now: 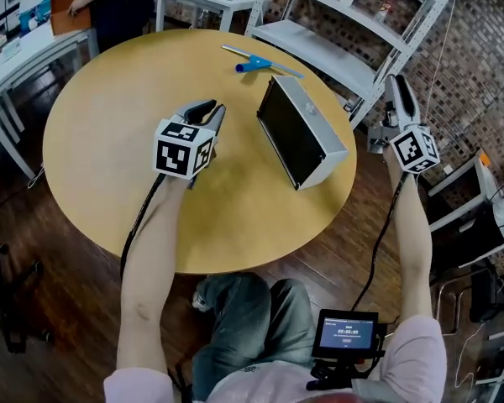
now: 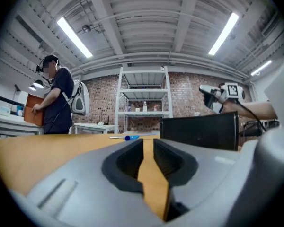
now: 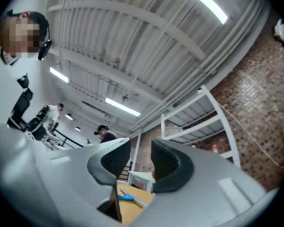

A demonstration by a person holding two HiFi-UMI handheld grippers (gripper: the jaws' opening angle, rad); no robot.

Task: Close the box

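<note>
Box (image 1: 312, 117), long axis far-left to near-right — dark face leftward

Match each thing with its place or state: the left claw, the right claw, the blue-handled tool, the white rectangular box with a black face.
Things: 1 left claw; 2 right claw; 3 blue-handled tool; 4 white rectangular box with a black face.
Places or states: a beyond the round wooden table's right edge, open; b near the table's far edge; c over the table, shut; d on the table, between the claws.
Pairs: 1-c, 2-a, 3-b, 4-d.
</note>
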